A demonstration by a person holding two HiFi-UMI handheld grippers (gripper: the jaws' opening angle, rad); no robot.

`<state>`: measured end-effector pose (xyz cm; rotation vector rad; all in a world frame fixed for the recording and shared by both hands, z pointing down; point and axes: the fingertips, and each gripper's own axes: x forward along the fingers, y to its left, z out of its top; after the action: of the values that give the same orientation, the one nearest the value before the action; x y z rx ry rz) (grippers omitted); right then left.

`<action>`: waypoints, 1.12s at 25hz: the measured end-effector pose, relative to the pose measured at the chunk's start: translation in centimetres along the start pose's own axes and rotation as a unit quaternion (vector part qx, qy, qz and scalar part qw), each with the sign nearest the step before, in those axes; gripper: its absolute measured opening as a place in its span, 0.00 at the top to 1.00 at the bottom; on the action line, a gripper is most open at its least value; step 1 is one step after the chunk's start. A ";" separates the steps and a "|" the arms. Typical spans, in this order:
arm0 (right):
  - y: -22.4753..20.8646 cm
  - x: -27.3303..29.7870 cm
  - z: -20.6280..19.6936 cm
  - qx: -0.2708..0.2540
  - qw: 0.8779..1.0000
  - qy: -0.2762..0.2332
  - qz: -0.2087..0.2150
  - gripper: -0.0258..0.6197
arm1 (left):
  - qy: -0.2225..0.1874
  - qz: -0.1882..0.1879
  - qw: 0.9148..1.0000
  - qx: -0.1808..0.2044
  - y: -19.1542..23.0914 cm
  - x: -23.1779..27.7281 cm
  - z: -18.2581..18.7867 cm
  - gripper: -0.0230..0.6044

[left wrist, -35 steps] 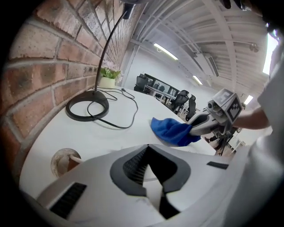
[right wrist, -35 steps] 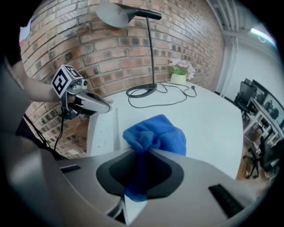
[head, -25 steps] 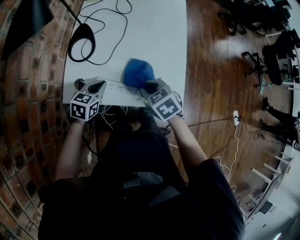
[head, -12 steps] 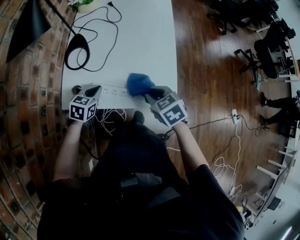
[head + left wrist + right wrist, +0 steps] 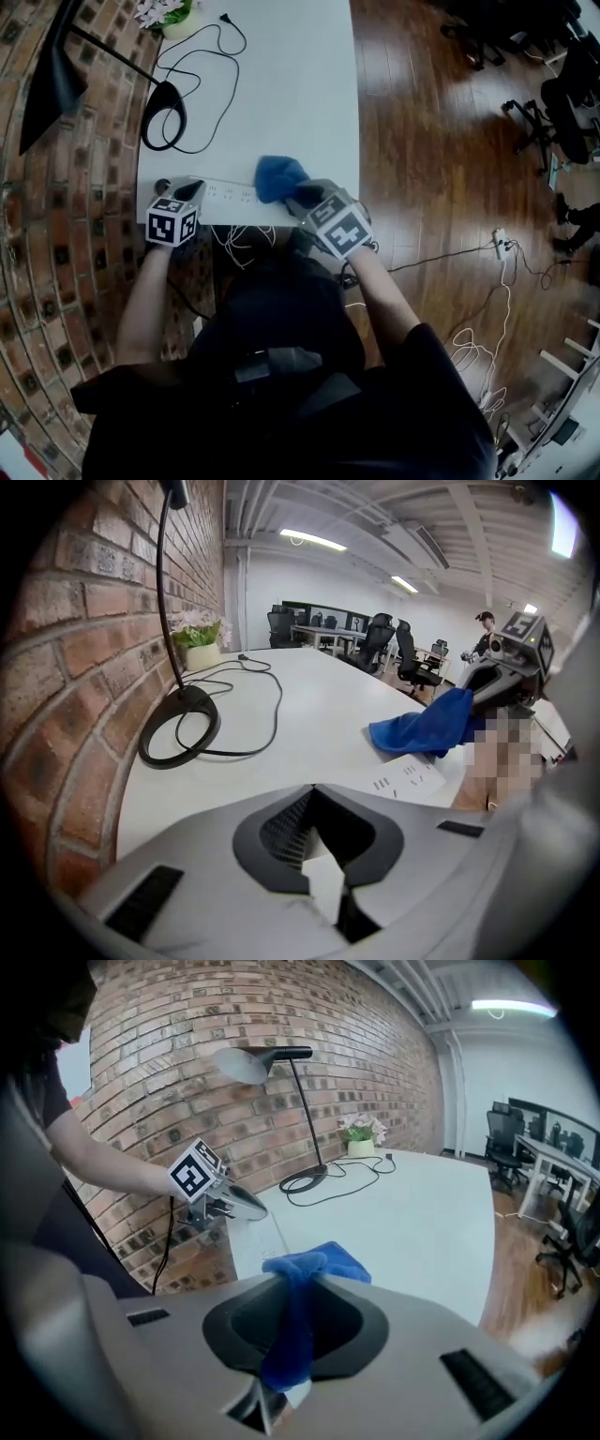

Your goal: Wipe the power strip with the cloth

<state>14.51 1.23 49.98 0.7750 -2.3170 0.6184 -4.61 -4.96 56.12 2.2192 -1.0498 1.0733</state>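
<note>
The white power strip [image 5: 230, 194] lies along the near edge of the white table [image 5: 281, 84]. A blue cloth [image 5: 279, 176] rests bunched on its right end. My right gripper [image 5: 295, 195] is shut on that cloth; in the right gripper view a fold of the cloth [image 5: 333, 1262] runs down between the jaws of the right gripper [image 5: 292, 1279]. At the strip's left end my left gripper [image 5: 190, 190] is shut, and I see nothing held between its jaws. The left gripper view shows the left gripper [image 5: 314, 789], the strip [image 5: 408, 780] and the cloth [image 5: 427, 728] ahead.
A black desk lamp with a ring base [image 5: 164, 112] and its looped cable stand at the table's back left by the brick wall. A small potted plant [image 5: 164, 11] is at the far corner. Loose cables [image 5: 244, 234] hang below the near edge. Office chairs [image 5: 562, 112] stand on the wooden floor.
The head camera has shifted, so the table sits lower in view. My right gripper and the cloth have shifted slightly at the strip's right end. The left gripper stays at the left end.
</note>
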 end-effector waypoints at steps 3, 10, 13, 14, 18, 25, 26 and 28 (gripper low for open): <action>0.5 0.8 0.8 -0.004 1.000 -0.011 0.019 0.90 | 0.009 0.018 1.000 -0.003 0.1 0.0 0.2 0.96; 3.1 5.1 2.8 -0.052 0.998 -0.005 0.034 0.90 | 0.016 0.018 0.999 -0.023 0.7 0.0 -0.1 0.96; 3.7 6.9 2.5 -0.095 0.995 0.030 0.027 0.90 | 0.024 -0.004 0.999 -0.036 0.7 0.2 0.1 0.96; 4.0 7.5 2.3 -0.104 0.993 0.041 0.026 0.90 | 0.029 -0.008 0.999 -0.023 0.7 0.3 0.0 0.96; 4.6 10.0 0.7 -0.115 0.989 0.091 0.021 0.90 | 0.022 -0.039 0.999 0.003 0.5 0.2 -0.6 0.97; 4.3 9.9 0.5 -0.090 0.984 0.150 0.008 0.90 | -0.009 -0.052 0.997 0.057 2.8 -1.5 0.8 0.98; 4.2 9.8 0.4 -0.087 0.984 0.156 0.005 0.90 | -0.006 -0.051 0.996 0.068 3.2 -1.6 0.7 0.98; 4.0 9.7 0.2 -0.072 0.984 0.163 -0.003 0.90 | 0.009 -0.056 0.994 0.090 3.7 -1.1 0.0 0.98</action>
<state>5.61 0.36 55.41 0.5667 -2.0324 0.5258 -8.01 -6.71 55.57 2.3725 -0.8391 1.1763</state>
